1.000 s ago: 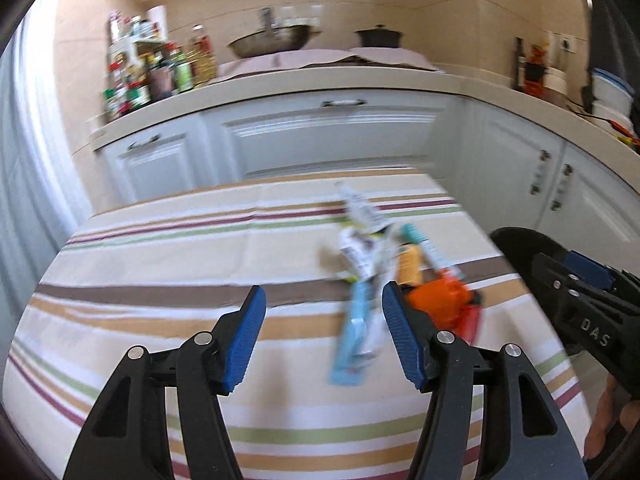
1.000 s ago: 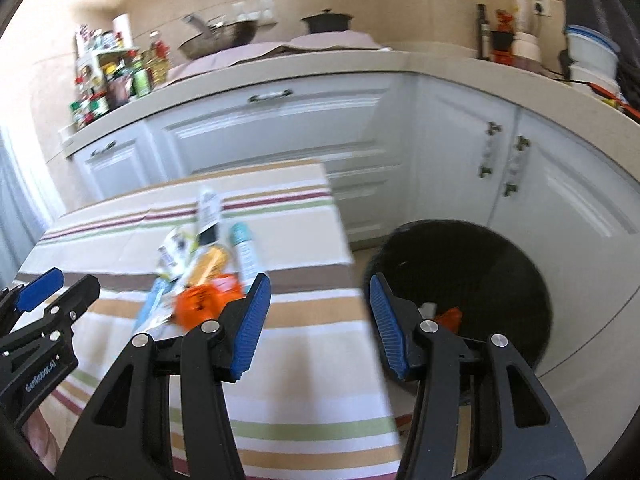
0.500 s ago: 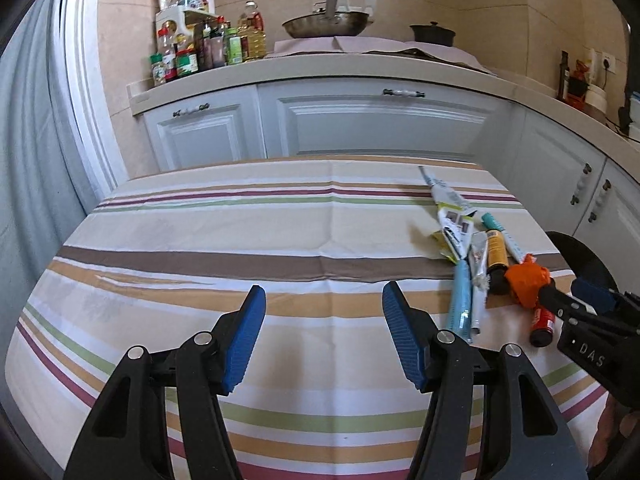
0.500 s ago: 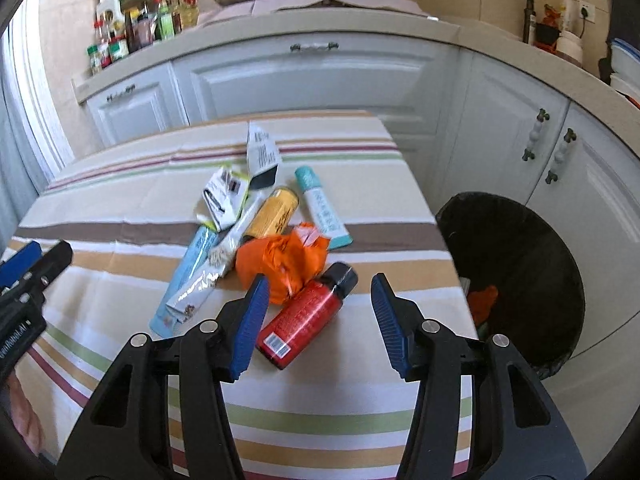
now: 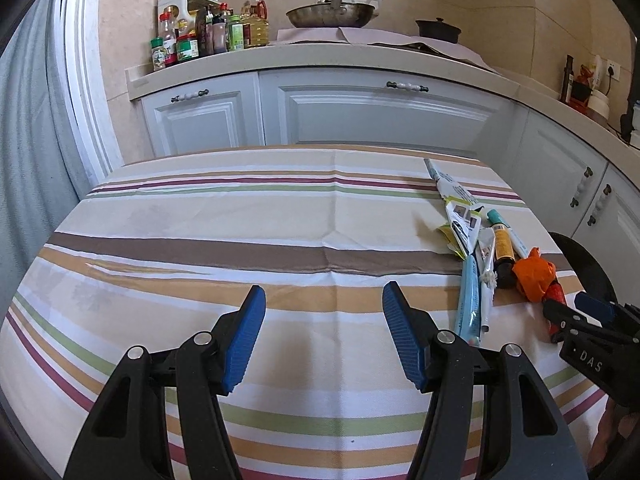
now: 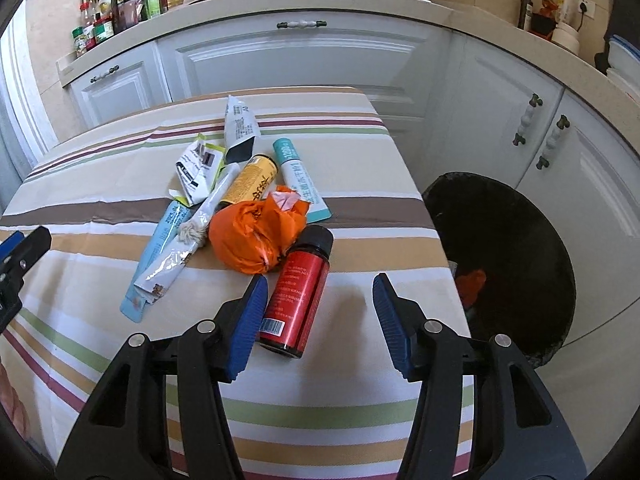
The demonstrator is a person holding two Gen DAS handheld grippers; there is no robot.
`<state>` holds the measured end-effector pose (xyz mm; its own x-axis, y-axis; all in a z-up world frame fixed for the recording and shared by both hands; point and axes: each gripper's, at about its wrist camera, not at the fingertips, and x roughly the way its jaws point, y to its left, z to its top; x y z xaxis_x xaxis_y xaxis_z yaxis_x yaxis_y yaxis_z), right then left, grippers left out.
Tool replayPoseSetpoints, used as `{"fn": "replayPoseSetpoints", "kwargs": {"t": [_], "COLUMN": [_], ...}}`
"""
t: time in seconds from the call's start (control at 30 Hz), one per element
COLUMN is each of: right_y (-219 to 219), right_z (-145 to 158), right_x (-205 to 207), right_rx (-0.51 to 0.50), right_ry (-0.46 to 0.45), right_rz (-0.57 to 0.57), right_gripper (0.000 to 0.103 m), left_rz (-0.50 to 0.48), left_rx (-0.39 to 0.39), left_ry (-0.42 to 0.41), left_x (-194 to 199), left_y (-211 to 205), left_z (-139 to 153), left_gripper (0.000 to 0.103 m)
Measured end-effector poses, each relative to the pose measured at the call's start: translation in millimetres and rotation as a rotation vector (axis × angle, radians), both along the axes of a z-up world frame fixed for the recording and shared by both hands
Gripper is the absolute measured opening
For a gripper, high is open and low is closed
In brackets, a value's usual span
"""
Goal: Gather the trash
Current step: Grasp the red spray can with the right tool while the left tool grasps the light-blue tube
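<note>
A heap of trash lies on the striped tablecloth (image 6: 100, 280): a red bottle with a black cap (image 6: 298, 292), a crumpled orange bag (image 6: 256, 236), a yellow bottle (image 6: 254, 180), a teal-capped tube (image 6: 300, 178), a light blue wrapper (image 6: 158, 248) and white packets (image 6: 198, 170). My right gripper (image 6: 318, 322) is open above the table, its blue jaws either side of the red bottle's lower end without touching it. My left gripper (image 5: 322, 338) is open over bare cloth, left of the heap (image 5: 480, 248). A black bin (image 6: 504, 264) stands right of the table, with orange trash inside.
White kitchen cabinets (image 5: 360, 116) and a countertop with condiment bottles (image 5: 192, 40), a wok (image 5: 332, 14) and a dark pot (image 5: 438, 30) run behind the table. A grey curtain (image 5: 28, 160) hangs at the left. The table's right edge borders the bin.
Both views swung left and sharpened over the table. The right gripper moved from beside the bin to over the red bottle and came lower. The left gripper shifted left, off the heap.
</note>
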<state>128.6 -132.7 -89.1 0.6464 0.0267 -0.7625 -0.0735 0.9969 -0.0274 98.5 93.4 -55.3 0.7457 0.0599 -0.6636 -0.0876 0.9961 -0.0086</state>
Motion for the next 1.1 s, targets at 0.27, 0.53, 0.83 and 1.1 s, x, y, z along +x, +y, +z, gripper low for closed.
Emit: {"fn": "replayPoseSetpoints", "kwargs": {"t": [0.27,0.53,0.83,1.1], "right_y": [-2,-19,-42,-54], "right_z": [-1,3,12,12], "right_x": [4,-1,-3,-1], "right_rx": [-0.002,0.012,0.044,0.069], "right_ry": [0.005,-0.015,-0.038,-0.039], "right_rz": [0.035,0.015,-0.007,-0.020], "right_gripper": [0.023,0.023,0.023,0.023], "left_rz": [-0.031,-0.094,-0.149,-0.207], "left_rx": [-0.015,-0.006,0.001,0.031], "left_ry": [0.021,0.054,0.096,0.142], "left_x": [4,11,33,47], "left_y": [-10,-34,-53,-70], "left_z": [-4,-11,-17,-27], "left_gripper": [0.060,0.060,0.060,0.060]}}
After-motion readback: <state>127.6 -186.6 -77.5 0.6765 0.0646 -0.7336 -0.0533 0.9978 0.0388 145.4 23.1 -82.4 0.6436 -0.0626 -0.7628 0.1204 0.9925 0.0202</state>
